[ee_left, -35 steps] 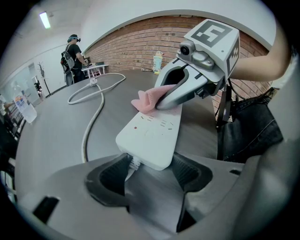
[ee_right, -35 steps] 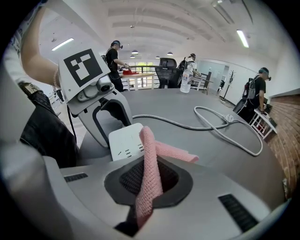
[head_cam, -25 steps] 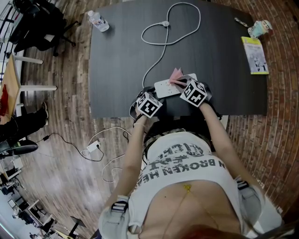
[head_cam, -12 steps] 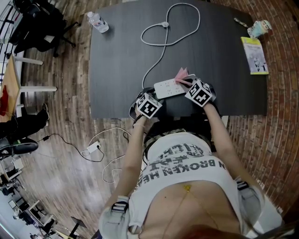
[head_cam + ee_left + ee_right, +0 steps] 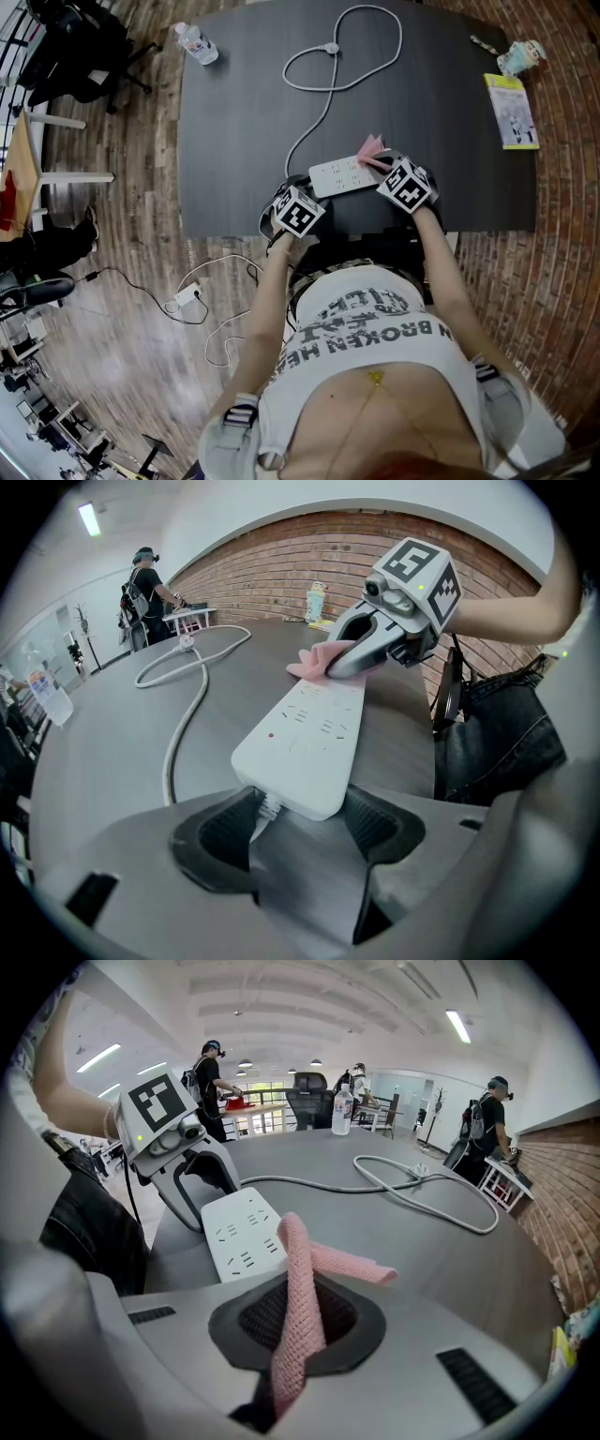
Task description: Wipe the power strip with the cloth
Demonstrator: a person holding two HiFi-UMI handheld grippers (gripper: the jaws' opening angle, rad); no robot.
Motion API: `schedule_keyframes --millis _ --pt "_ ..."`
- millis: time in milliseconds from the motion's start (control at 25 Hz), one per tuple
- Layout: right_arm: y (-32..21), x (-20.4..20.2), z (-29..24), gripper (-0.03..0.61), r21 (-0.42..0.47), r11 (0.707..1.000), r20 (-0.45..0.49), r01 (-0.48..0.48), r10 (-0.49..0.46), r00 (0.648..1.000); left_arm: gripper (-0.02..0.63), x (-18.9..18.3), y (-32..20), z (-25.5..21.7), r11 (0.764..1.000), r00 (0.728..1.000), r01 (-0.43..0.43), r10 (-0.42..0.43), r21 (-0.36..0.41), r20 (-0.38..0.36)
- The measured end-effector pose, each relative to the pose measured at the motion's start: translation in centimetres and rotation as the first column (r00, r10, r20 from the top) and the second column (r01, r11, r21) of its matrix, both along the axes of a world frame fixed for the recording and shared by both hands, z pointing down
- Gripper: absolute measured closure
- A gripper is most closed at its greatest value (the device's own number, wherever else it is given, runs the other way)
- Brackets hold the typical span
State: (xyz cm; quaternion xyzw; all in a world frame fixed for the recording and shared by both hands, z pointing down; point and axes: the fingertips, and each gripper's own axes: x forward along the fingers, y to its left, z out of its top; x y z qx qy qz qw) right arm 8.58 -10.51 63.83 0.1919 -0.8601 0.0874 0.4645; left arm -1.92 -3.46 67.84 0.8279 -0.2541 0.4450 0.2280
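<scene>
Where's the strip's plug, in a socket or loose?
Loose: the power strip's plug lies on the table, in no socket.

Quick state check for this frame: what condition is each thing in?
Power strip: lying flat, cord end clamped.
Cloth: pinched, loose end sticking out.
Left gripper: jaws shut on the power strip.
Right gripper: jaws shut on the cloth.
Plug: unplugged, lying loose.
Water bottle: upright, capped.

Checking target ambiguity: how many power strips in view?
2: the power strip on the table, in the left gripper; a likely second strip on the floor. Others may be hidden.
</scene>
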Motion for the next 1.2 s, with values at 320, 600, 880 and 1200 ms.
schedule_keyframes --millis 320,600,880,1200 --pt "-0.7 2.6 0.0 0.561 0.003 0.997 -0.003 -0.082 0.082 0.997 0.334 -0.2 -0.1 0.1 1.0 1.0 -0.001 0.001 0.004 0.002" --pt "-1.1 4.8 0.4 0.562 0.008 0.99 -0.016 -0.141 0.141 0.99 0.334 0.2 0.1 -0.2 1.0 1.0 -0.008 0.008 0.002 -0.007" --pt "-1.3 5.6 0.0 0.561 -0.011 0.982 0.005 -0.19 0.19 0.982 0.334 0.1 0.1 -0.2 1.0 1.0 -0.008 0.008 0.005 -0.009" --pt "-1.3 5.6 0.0 0.561 -0.002 0.977 -0.007 -0.214 0.214 0.977 0.334 0.1 0.2 -0.1 1.0 1.0 -0.009 0.009 0.004 -0.008"
